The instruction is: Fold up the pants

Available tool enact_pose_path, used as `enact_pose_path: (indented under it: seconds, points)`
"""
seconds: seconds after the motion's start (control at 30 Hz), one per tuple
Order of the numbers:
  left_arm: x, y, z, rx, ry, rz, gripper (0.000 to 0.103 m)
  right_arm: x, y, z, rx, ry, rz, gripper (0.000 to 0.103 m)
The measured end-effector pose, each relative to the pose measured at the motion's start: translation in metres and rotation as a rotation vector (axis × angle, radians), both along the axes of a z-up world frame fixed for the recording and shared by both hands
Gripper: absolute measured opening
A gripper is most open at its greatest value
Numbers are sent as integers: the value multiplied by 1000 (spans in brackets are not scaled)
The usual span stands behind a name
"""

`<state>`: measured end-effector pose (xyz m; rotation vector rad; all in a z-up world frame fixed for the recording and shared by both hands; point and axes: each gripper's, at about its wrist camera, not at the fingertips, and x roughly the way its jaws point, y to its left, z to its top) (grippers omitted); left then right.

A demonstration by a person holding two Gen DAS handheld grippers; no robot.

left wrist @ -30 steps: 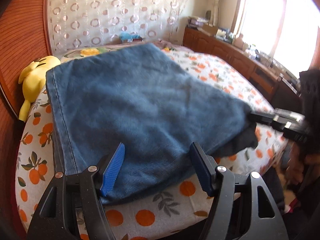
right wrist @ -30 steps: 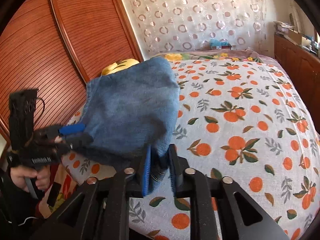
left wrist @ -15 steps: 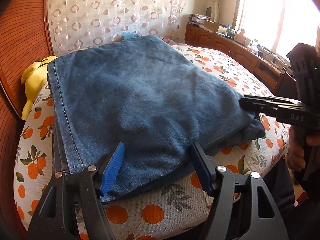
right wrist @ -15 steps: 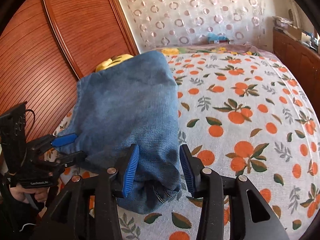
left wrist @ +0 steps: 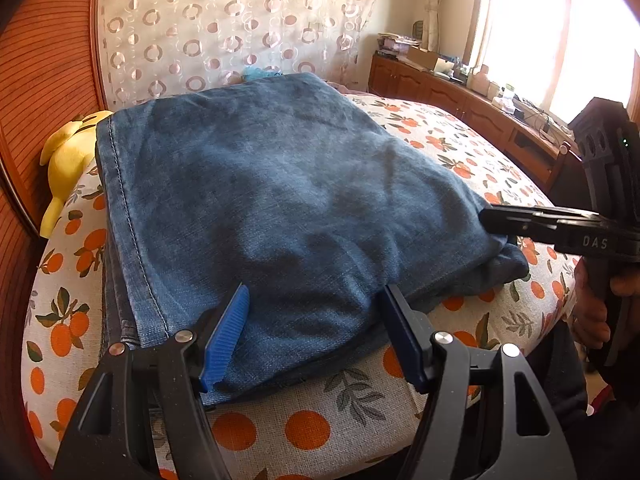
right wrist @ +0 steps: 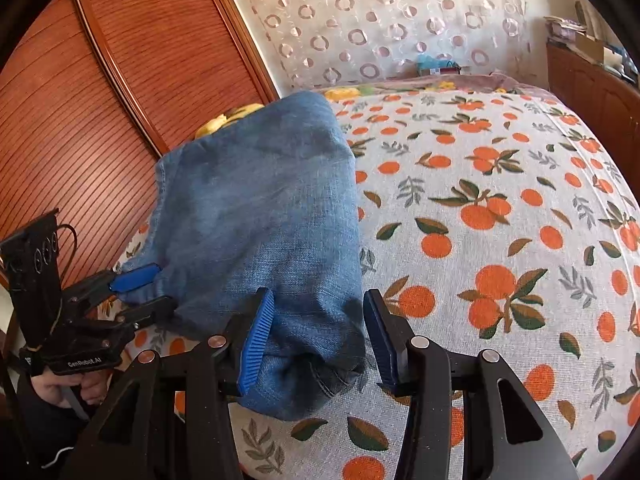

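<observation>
The blue denim pants lie folded in a thick rectangle at the bed's near left corner, stitched hem to the left. My left gripper stands open, its jaws wide around the near edge of the pants, which rests on the bed. My right gripper has its jaws opening; the rolled fold end of the pants lies loose between them, unpressed. The left wrist view has the right gripper at the pants' right corner. The right wrist view has the left gripper at their left corner.
The bed has an orange-print sheet. A yellow plush toy sits behind the pants against the ribbed wooden wardrobe. A low wooden cabinet with clutter runs under the window. A hand holds the right gripper.
The right gripper's jaws have spread and let go of the fold end of the pants. The pants have settled flat on the bed. The left gripper's jaws stay wide.
</observation>
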<state>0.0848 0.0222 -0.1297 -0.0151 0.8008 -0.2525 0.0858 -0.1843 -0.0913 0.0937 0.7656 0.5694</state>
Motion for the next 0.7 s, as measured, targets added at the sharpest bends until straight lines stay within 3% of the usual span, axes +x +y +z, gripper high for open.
enact_pose_path:
  seconds: [0.2,0.33,0.37,0.53,0.7]
  points:
    - [-2,1,-1,0,-7,-1,68,4,4,-6,2,35,15,48]
    - [-2,2,0,-7,-8,-1,69,9,8,-5,32,66,53,20]
    - [-1,2,0,-13,-7,0,69,9,9,-3,27,57,51,14]
    - [-3,19,16,-97,13,40,69,8,17,25,12,-22,53,9]
    - [-18,47,48,-87,-63,102,69,5,37,67,10,-126,87,9]
